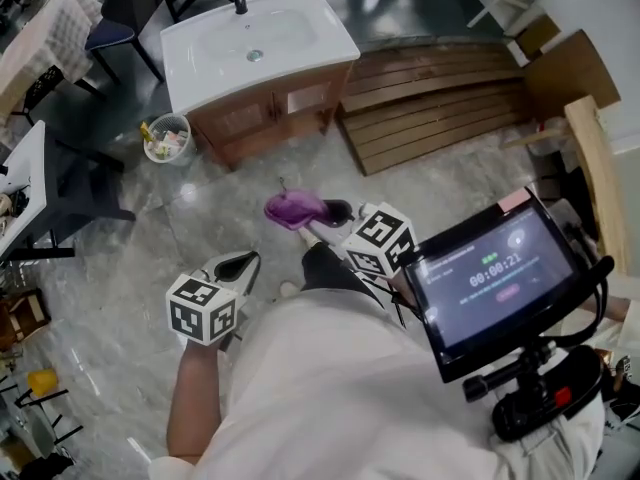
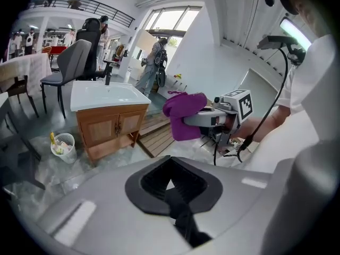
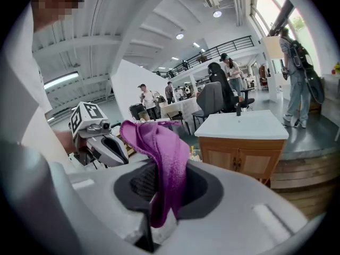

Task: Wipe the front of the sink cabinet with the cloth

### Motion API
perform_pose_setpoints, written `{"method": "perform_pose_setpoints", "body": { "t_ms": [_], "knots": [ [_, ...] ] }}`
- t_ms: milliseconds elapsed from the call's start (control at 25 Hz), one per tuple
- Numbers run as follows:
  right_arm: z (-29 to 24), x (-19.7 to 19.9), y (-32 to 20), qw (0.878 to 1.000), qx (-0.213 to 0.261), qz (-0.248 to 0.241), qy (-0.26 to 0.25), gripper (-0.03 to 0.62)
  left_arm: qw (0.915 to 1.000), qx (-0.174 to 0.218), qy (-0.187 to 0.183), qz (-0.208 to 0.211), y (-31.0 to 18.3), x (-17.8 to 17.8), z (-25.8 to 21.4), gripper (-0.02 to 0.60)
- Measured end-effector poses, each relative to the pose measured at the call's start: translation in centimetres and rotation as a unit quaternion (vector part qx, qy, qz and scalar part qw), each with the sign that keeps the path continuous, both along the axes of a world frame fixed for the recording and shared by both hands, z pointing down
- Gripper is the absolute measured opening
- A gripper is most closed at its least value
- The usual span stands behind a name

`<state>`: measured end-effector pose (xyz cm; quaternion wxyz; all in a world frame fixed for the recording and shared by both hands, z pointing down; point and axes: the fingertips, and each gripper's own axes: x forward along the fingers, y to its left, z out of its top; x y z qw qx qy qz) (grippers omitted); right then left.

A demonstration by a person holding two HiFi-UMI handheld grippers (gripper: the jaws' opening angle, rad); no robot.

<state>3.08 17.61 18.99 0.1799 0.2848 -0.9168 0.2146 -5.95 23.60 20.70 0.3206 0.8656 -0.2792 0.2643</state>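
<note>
Right tool (image 1: 338, 213), held forward, pinches a crumpled purple cloth (image 1: 292, 208), well apart from the wooden sink cabinet (image 1: 262, 118). Left tool (image 1: 238, 265): jaws pressed together, empty.

I see an open workshop hall: office chairs (image 2: 74, 62) and a railed balcony (image 2: 79, 4) behind the sink cabinet (image 2: 109, 124).

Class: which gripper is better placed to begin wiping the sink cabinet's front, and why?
Right. The right gripper is shut on the purple cloth, while the left gripper is shut and holds nothing. Both are apart from the sink cabinet, so neither wins on nearness.
</note>
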Motion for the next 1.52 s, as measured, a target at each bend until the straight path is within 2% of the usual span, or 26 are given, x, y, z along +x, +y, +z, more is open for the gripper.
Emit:
{"method": "perform_pose_setpoints", "body": {
  "t_ms": [720,1520],
  "knots": [
    [-2.1,-0.5,5.7,0.999,0.037,-0.018,-0.004,0.083,0.9998,0.017,0.005,-0.005,4.6,0.8,-0.5,0.006],
    [-4.1,-1.2,8.3,0.998,0.057,-0.025,-0.006,0.083,0.9997,0.024,0.004,-0.006,6.9,0.4,-1.4,0.006]
  ]
}}
